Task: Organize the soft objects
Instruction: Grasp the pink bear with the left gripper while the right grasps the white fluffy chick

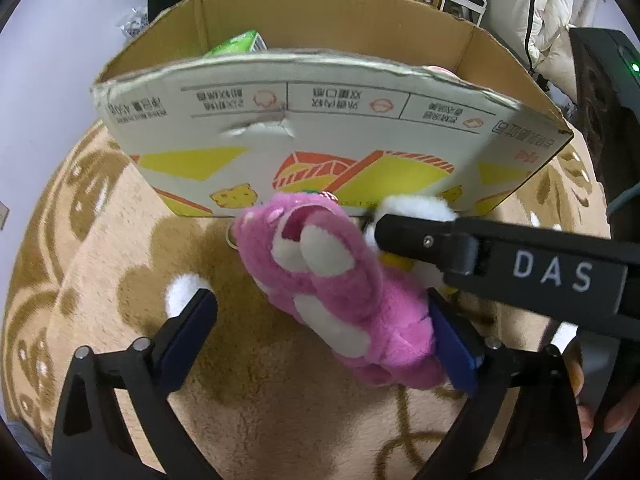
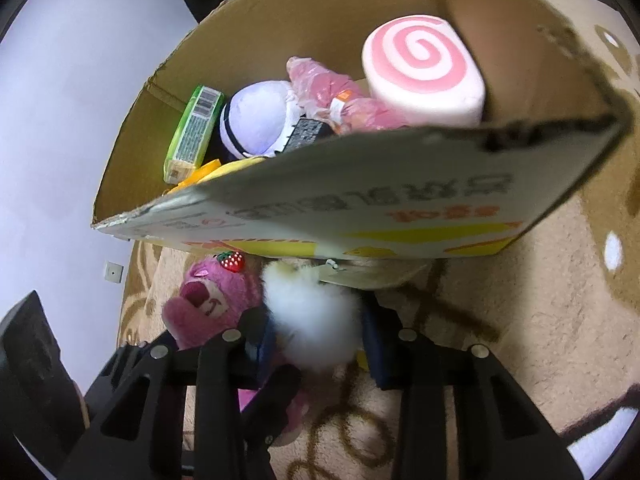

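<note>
A pink plush bear [image 1: 332,280] lies on the rug in front of the cardboard box [image 1: 320,92]. My left gripper [image 1: 320,332] straddles it with jaws wide: the right pad [image 1: 452,344] touches the bear's side, while the left pad [image 1: 192,320] stands clear of it. A fluffy white plush toy [image 2: 312,320] sits beside the bear [image 2: 208,300], right against the box wall [image 2: 360,200]. My right gripper [image 2: 320,340] is shut on that white toy [image 1: 416,206], both pads pressing into its fur. In the left wrist view the right gripper's finger [image 1: 416,236] crosses in from the right.
The box holds a pink swirl cushion [image 2: 424,72], a white-and-purple plush [image 2: 256,120], a green packet [image 2: 194,132] and a pink wrapped item [image 2: 332,96]. Beige patterned rug [image 1: 260,400] lies underfoot. Pale floor [image 2: 80,120] lies left; furniture and clutter stand behind the box.
</note>
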Demonstrator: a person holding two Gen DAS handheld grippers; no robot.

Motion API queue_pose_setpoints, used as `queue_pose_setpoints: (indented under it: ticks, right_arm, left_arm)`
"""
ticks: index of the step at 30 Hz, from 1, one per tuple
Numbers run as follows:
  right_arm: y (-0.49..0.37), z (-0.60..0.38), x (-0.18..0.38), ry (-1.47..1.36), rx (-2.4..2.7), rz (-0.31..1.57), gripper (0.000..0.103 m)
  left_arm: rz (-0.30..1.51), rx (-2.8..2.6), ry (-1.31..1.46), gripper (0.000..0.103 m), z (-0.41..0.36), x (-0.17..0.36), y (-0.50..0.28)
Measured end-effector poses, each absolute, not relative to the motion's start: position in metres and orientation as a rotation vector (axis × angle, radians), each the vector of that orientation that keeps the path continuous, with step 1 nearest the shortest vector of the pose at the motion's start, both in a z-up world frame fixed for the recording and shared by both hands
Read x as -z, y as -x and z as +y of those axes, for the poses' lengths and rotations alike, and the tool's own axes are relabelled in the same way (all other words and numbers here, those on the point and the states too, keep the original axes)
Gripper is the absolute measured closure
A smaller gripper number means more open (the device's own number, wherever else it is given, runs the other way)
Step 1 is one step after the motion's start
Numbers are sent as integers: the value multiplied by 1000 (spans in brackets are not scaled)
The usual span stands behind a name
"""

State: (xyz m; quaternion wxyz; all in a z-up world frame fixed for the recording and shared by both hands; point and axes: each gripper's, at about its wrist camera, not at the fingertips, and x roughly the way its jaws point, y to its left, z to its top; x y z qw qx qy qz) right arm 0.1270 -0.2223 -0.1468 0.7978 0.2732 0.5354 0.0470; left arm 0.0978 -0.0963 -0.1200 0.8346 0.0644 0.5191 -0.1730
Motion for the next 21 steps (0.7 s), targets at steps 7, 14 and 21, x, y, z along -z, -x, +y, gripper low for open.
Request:
queue_pose_setpoints:
  ticks: [7, 14, 21]
  right_arm:
    - [-117, -228, 136, -534, -57, 1124, 67]
    - [-107, -233, 115, -513, -43, 1076, 67]
    - [-93, -234, 96, -492, -30, 1025, 68]
  left_arm:
    - [1125, 439, -78, 46, -96, 122, -93]
    - [1113, 441, -78, 50, -93, 117, -79]
    - [1076, 375, -92, 51, -78, 108, -68]
